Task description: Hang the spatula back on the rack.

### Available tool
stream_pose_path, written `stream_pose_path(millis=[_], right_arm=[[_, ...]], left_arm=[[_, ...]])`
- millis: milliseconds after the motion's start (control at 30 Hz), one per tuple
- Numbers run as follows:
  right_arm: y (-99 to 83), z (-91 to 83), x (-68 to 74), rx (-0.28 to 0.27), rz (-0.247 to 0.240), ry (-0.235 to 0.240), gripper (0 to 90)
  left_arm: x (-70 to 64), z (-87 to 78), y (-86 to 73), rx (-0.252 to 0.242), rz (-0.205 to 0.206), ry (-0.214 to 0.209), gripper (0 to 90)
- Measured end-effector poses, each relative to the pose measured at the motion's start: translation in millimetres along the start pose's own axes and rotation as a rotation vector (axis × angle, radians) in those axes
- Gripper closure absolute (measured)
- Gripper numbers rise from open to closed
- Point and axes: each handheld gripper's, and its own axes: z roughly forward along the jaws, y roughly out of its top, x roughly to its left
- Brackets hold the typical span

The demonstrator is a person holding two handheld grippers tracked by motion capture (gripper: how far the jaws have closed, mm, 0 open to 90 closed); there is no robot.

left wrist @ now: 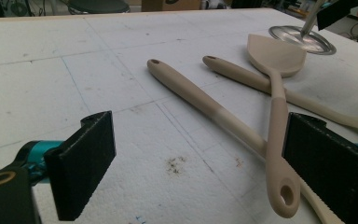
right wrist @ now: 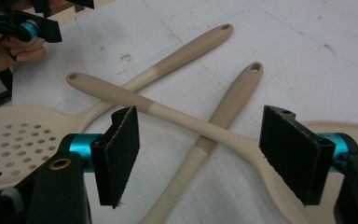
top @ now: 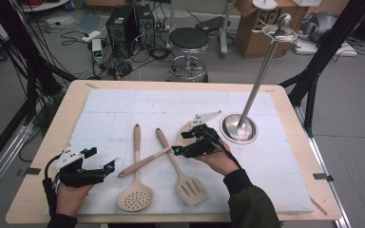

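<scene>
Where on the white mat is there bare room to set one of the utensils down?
Free: the mat's far-left stretch beyond the skimmer's handle, and the near-right corner below the pole stand. Crowded: the middle, where the slotted turner and spoon cross under the right hand-held gripper.
</scene>
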Motion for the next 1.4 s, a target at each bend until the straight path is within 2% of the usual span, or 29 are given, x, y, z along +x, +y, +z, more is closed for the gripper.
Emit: stream_pose_path(millis=[200,300,400,533,767,833,900,1000,1133,1300,1400], right_arm=[[7.1,14.7,-0.5,0.031,-0.017,0.045,28.3],[9.1,24.0,-2.1,0.048,-0.012,0.088,29.6],[11.1,32.6,-2.4,0.082,-0.006,0.102,30.1],[14.8,43.8,-3.1,0.114,-0.031,0.120,31.0],[19.9,59.4,-3.8,0.189,-0.080,0.119,32.5],[22.1,66.2,-2.0,0.221,-0.130,0.131,37.5],[21.7,71.0,-1.6,0.240,-0.163,0.138,37.7],[19.4,78.8,-2.4,0.286,-0.180,0.141,37.6],[18.3,85.8,-3.6,0.300,-0.180,0.154,37.7],[19.0,97.4,-1.0,0.333,-0.244,0.165,40.8],[21.0,103.1,5.8,0.384,-0.314,0.123,46.9]], left_arm=[[-0.9,0.7,-0.1,0.001,0.002,-0.003,10.2],[-0.7,1.3,-0.1,0.002,-0.002,-0.002,10.2],[-0.4,1.2,-0.1,0.002,-0.001,0.000,10.2],[0.0,1.9,-0.2,0.004,-0.002,0.001,10.2],[0.0,2.7,-0.4,0.004,-0.004,0.000,10.2],[0.3,2.9,-0.4,0.007,-0.001,0.002,10.2],[0.5,2.9,-0.6,0.009,-0.006,0.003,10.2],[0.8,2.7,-0.5,0.008,-0.008,0.003,10.2],[0.8,3.6,-0.7,0.017,-0.009,0.007,10.2],[1.1,3.1,-0.6,0.013,-0.014,0.006,10.2],[1.0,3.3,-0.8,0.011,-0.014,0.004,10.2]])
